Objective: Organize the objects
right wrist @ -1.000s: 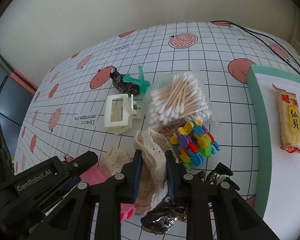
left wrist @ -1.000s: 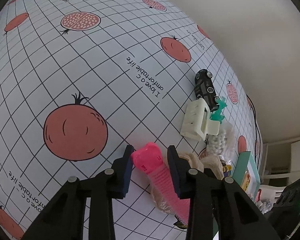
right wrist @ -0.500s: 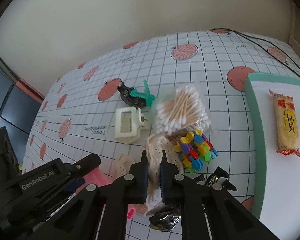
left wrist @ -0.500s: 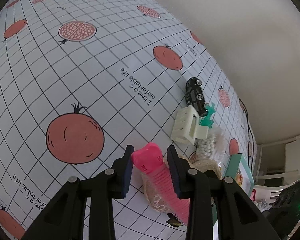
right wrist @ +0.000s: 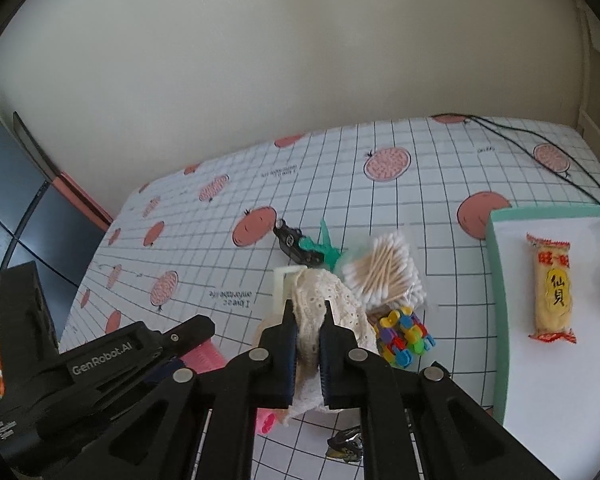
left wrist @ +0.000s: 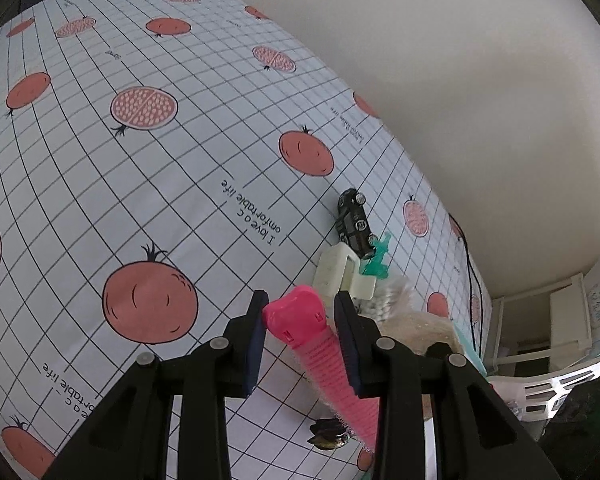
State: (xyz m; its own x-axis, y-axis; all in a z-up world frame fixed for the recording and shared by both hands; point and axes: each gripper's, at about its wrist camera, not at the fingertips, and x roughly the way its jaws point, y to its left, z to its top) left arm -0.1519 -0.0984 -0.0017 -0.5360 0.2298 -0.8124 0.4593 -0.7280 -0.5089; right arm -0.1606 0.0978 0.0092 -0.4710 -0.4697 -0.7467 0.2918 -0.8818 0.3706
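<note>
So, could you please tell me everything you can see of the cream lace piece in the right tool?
The cream lace piece looks like soft fabric with eyelet holes and a scalloped edge, bunched into folds. The right tool is shut on it, both pads pressing its middle; it bulges above them and hangs below. It appears raised off the tablecloth, in front of the cotton swabs.
</note>
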